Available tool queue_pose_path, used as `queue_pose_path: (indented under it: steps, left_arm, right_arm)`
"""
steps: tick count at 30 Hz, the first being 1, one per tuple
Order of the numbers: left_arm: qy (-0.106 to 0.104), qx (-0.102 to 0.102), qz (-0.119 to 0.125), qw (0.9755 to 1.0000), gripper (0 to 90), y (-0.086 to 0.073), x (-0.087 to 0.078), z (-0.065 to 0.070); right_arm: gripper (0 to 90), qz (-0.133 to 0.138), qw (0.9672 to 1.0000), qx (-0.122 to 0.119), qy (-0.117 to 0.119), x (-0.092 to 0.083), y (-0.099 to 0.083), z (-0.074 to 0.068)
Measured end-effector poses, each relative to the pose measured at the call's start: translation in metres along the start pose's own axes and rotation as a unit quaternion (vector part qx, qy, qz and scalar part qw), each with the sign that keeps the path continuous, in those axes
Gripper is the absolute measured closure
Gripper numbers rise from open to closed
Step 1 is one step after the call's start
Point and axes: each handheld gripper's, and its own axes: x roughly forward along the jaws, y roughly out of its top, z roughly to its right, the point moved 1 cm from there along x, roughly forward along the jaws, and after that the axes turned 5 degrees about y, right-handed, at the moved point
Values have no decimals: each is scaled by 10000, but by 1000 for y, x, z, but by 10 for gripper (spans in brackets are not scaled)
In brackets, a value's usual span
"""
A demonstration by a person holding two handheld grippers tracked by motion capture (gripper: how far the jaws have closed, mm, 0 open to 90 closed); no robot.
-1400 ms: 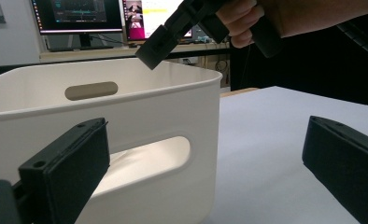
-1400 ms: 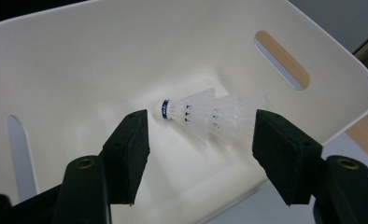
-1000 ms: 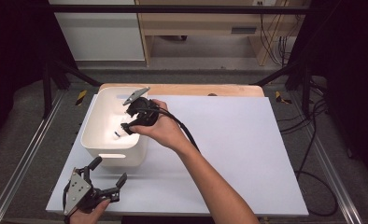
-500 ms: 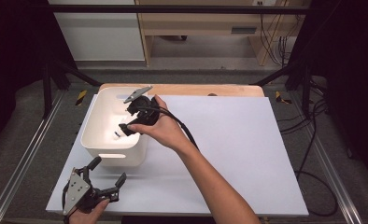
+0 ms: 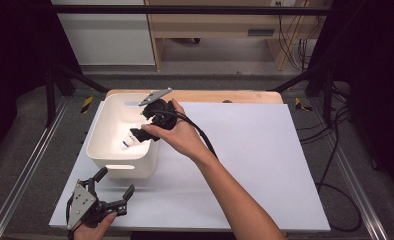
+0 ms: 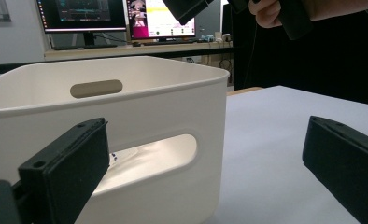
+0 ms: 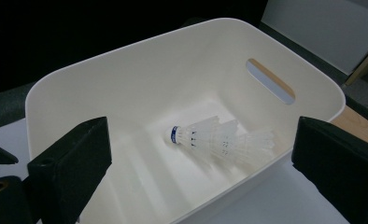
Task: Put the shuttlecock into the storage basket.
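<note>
The shuttlecocks (image 7: 219, 140) lie on their sides in the white bin (image 5: 105, 127) near the table's left edge, directly below the right gripper (image 5: 144, 131). Its fingers have just been opening and stand wide, with nothing between them. The left gripper (image 5: 116, 192), fingers also open and empty, waits near the table's front-left corner, so the right is nearer.

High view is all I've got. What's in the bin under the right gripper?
Observer: Shuttlecocks lying on their sides on the bin floor, nested together.
Operator: Right gripper holding one?
Observer: No. The right gripper has just been opening; its jaws are wide apart above the bin with nothing between them.
Operator: Left gripper?
Observer: The left gripper is open, level with the bin's near wall, facing its handle slot.
</note>
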Motion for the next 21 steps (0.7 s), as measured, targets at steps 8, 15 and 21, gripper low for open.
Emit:
queue_pose_path:
  steps: [8,15,21]
  left_arm:
    - [6,11,-24,10000,7,0,1,1]
    - [-9,64,-40,10000,7,-1,0,1]
    - [-23,48,-8,10000,7,0,-2,1]
  right_arm:
    - [51,121,9998,87,-101,-11,-7,8]
    - [56,159,9997,90,-179,-21,-15,13]
    - [54,173,9994,114,-279,-28,-22,17]
